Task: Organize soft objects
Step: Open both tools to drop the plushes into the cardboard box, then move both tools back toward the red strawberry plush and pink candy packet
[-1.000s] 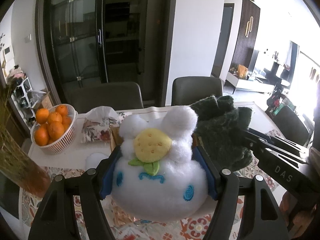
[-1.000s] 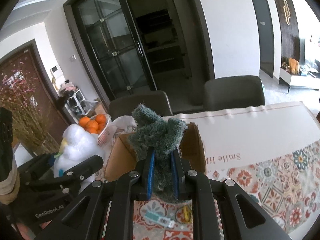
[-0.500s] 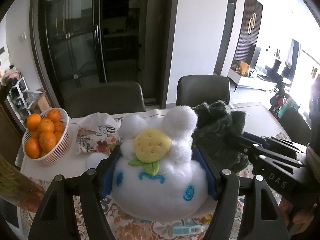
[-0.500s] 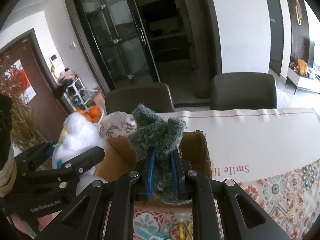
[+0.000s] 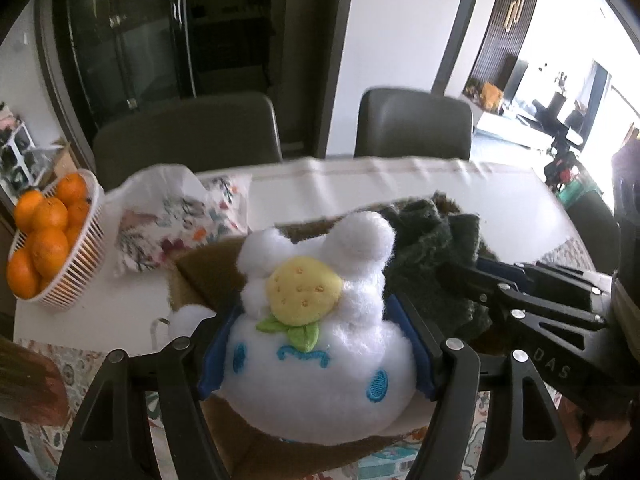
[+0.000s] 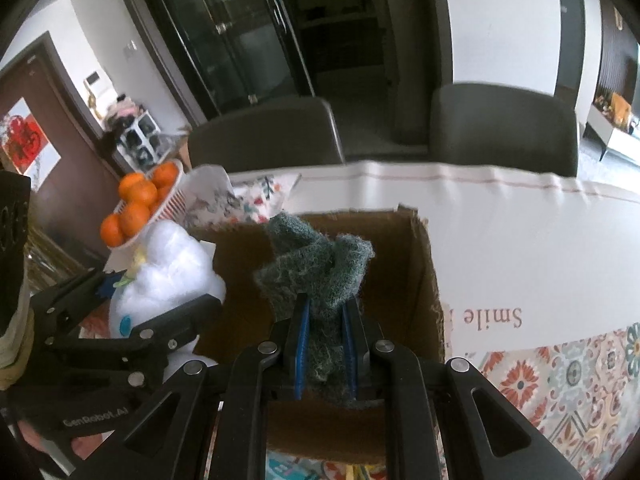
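My left gripper point(image 5: 316, 344) is shut on a white plush toy point(image 5: 316, 360) with a yellow strawberry on its head and blue stitched features. It holds the toy above the left part of an open brown cardboard box point(image 5: 200, 272). My right gripper point(image 6: 324, 344) is shut on a dark green knitted cloth point(image 6: 316, 264) and holds it over the middle of the same box point(image 6: 416, 272). The plush toy also shows at the left of the right wrist view point(image 6: 168, 276), and the green cloth shows to the toy's right in the left wrist view point(image 5: 432, 256).
A white basket of oranges point(image 5: 44, 236) stands at the table's left. A floral tissue pack point(image 5: 176, 220) lies beside it. A white cloth with "Smile" lettering point(image 6: 520, 240) covers the far table; patterned cloth point(image 6: 580, 380) covers the near part. Two grey chairs point(image 5: 412, 124) stand behind.
Both grippers have moved forward and down with their loads, so the open cardboard box now lies right under the plush toy and the green cloth.
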A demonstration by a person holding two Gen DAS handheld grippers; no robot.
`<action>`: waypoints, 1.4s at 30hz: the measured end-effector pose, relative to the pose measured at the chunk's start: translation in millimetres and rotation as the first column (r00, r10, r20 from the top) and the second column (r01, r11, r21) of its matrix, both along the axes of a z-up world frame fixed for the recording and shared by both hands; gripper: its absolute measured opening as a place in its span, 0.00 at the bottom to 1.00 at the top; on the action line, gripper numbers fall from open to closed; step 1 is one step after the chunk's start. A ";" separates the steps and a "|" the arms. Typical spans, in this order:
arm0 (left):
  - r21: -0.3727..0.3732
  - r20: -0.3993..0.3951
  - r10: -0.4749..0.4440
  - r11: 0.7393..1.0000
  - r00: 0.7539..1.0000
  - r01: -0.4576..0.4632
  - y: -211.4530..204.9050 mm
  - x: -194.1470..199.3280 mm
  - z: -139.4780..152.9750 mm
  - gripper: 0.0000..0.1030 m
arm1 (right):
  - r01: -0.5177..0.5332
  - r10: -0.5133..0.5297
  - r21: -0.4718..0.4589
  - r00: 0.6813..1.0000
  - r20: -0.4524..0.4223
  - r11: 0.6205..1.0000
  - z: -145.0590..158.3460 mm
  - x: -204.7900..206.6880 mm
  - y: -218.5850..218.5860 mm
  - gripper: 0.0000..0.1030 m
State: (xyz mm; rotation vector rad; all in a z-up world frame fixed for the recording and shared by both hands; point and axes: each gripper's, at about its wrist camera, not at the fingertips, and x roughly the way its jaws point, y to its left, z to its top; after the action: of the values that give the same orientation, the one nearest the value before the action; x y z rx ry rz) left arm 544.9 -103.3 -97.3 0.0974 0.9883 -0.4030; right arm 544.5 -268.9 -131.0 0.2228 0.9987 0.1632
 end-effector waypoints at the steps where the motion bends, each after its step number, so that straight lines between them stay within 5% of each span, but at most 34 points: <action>1: 0.003 -0.019 -0.005 1.000 1.000 0.005 -1.4 1.9 -5.2 0.72 | 0.000 0.000 -0.003 1.000 -0.008 1.000 -2.7 2.3 -0.3 0.16; 6: 0.043 -0.072 -0.033 0.998 0.997 0.036 -7.6 6.9 -23.1 0.77 | -0.002 0.001 -0.008 0.999 -0.051 1.000 -14.2 6.9 -3.6 0.19; 10: 0.060 -0.100 -0.032 0.997 0.994 0.038 -8.6 9.2 -31.0 0.85 | 0.024 -0.024 0.002 0.997 -0.070 1.000 -16.5 9.4 -6.8 0.38; 19: 0.066 -0.089 -0.003 0.998 0.996 0.009 -3.7 2.7 -23.5 0.88 | 0.055 -0.056 -0.017 0.998 -0.034 0.998 2.8 -5.6 -7.2 0.45; 42: 0.114 0.090 0.100 0.987 0.991 -0.110 28.8 -82.7 42.5 0.95 | 0.177 -0.172 -0.065 0.982 0.074 0.982 61.9 -99.6 7.5 0.66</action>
State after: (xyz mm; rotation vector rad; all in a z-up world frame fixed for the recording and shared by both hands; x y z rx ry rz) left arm 462.2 -74.5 -54.8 0.1678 0.9293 -0.2415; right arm 445.0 -261.4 -69.0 0.2372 0.9111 -0.0247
